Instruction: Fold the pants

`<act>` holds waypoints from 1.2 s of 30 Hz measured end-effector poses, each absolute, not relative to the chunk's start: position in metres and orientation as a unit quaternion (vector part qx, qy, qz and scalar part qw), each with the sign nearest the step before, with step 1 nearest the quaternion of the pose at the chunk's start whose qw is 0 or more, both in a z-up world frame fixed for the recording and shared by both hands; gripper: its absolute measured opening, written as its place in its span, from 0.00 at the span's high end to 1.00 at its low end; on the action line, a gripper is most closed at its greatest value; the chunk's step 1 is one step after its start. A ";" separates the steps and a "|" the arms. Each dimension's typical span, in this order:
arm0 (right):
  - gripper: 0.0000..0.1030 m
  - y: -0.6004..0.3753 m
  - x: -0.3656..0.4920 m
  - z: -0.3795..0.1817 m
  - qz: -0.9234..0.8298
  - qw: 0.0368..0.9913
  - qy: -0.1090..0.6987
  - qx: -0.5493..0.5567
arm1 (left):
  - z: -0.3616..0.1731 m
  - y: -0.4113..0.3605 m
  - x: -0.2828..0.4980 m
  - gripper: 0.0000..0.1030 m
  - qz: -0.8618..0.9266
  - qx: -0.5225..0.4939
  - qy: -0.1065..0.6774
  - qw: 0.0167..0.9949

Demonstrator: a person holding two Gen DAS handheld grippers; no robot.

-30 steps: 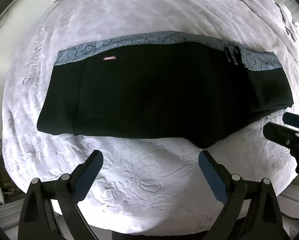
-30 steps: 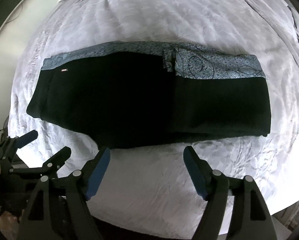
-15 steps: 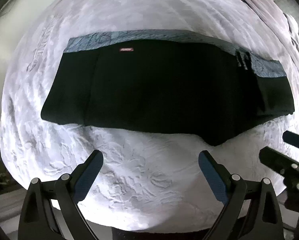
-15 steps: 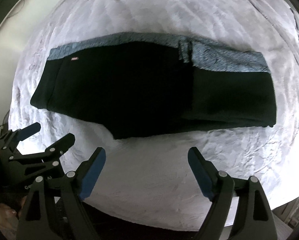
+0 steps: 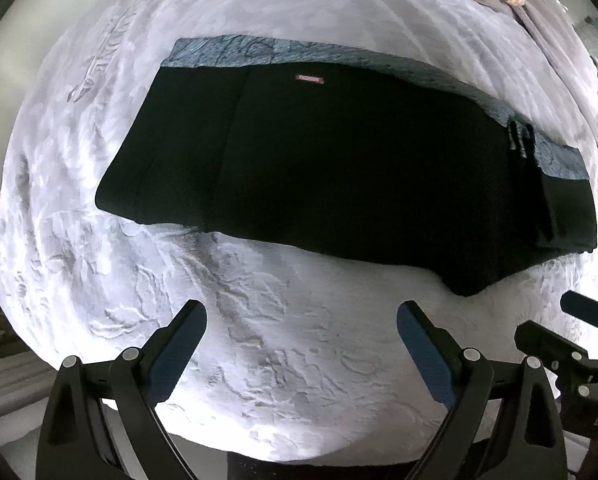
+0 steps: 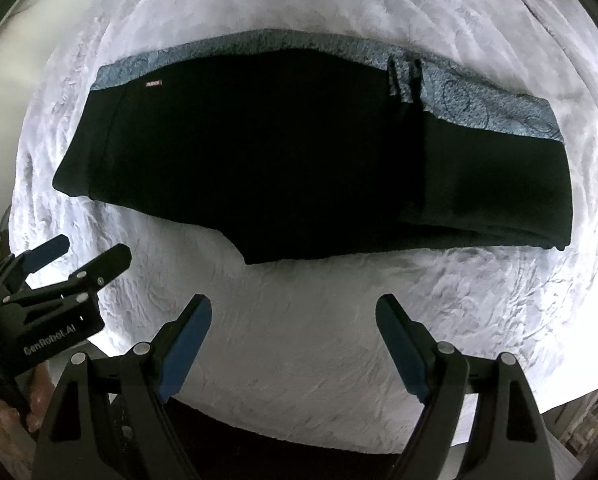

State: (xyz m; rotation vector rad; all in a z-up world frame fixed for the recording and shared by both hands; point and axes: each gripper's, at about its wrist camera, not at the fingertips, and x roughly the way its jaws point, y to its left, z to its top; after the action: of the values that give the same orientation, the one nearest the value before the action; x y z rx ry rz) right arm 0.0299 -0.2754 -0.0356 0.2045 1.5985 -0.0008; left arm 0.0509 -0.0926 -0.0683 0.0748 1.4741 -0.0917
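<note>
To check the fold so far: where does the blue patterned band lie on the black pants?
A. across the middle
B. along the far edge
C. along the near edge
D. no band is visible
B: the band runs along the pants' edge farthest from both grippers.

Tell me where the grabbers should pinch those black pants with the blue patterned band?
Probably the near black edge of the black pants with the blue patterned band, coming straight down from above: they lie flat on the white textured bedspread. The open right gripper suits the right end, the open left gripper the left.
</note>
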 end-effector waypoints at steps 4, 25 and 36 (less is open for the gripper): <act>0.16 -0.273 0.031 -0.037 0.001 0.689 0.720 0.087 | -0.076 -0.086 0.053 0.06 -0.035 0.032 0.677 0.734; 0.16 -0.260 0.037 -0.059 0.003 0.669 0.738 0.087 | -0.105 -0.051 0.080 0.06 -0.030 -0.022 0.685 0.727; 0.16 -0.252 0.034 -0.068 0.006 0.662 0.744 0.091 | -0.103 -0.002 0.101 0.06 -0.050 -0.104 0.668 0.735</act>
State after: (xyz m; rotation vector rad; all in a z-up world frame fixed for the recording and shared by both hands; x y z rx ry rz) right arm 0.0342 -0.2519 -0.0684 0.2046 1.6818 0.0129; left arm 0.1014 -0.0016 -0.1032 -0.2285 1.4691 -0.1106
